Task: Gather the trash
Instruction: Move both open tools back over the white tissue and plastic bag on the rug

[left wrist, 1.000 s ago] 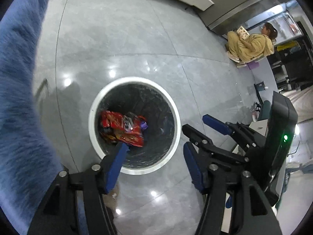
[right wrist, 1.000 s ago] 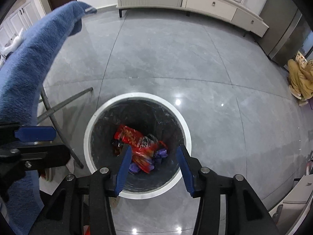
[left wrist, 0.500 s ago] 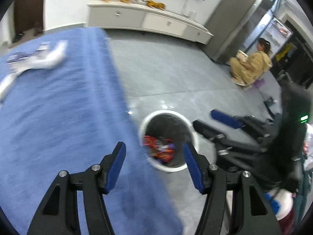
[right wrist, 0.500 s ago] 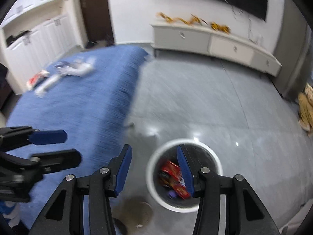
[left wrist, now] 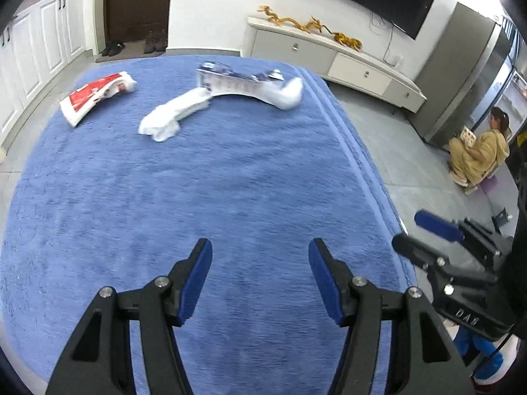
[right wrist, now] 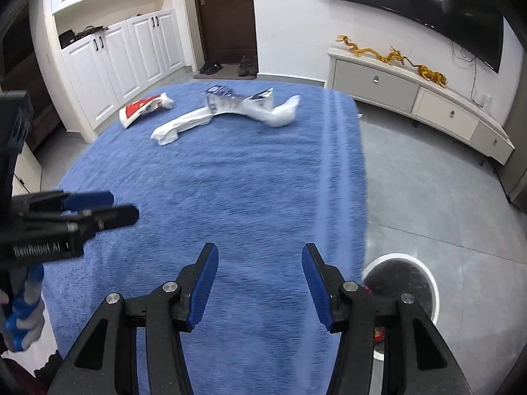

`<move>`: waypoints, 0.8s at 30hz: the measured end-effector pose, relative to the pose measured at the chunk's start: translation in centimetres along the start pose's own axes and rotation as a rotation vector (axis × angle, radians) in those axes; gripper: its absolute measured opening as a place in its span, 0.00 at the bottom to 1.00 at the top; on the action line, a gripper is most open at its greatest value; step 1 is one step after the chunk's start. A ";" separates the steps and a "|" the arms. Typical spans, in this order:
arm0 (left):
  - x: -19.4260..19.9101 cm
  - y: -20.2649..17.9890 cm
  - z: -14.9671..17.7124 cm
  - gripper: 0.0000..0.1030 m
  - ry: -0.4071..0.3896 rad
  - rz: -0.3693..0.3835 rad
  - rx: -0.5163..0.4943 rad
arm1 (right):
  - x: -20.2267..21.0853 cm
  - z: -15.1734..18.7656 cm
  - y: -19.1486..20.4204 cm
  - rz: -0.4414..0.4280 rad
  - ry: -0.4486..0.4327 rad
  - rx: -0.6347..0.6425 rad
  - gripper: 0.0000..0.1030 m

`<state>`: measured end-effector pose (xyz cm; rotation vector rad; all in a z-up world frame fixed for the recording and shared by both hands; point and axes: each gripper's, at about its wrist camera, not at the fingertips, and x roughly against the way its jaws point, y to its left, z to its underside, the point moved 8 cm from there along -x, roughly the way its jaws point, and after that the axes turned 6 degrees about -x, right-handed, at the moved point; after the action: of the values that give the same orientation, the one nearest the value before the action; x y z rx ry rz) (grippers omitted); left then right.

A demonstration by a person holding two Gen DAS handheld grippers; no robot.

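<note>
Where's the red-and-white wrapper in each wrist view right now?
Left wrist: red-and-white wrapper lies upper left on the blue cloth.
Right wrist: wrapper lies upper left of center, at the cloth's far left edge.
Shared landmark: the crumpled white bag beside it.

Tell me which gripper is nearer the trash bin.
Right. The right gripper hovers over the blue cloth's edge with the trash bin just beside its right finger; the left gripper is farther left over the cloth.
</note>
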<state>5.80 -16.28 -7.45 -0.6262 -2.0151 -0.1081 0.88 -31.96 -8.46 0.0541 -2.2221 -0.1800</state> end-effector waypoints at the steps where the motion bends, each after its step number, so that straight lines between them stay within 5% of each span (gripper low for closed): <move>1: 0.1 0.4 -0.1 0.57 -0.005 0.005 0.004 | -0.1 0.0 0.2 0.000 0.003 -0.001 0.49; 8: -0.6 1.2 -1.4 0.57 -0.081 0.012 -0.032 | -1.6 -2.4 0.9 -0.016 -0.035 -0.032 0.49; 24: -4.8 4.0 -6.5 0.57 -0.101 0.033 -0.090 | -6.1 -6.7 -0.3 -0.045 -0.053 -0.085 0.49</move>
<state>14.63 -16.78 -8.87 -0.7341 -2.1053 -0.1504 9.93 -32.39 -9.29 0.0534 -2.2650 -0.3034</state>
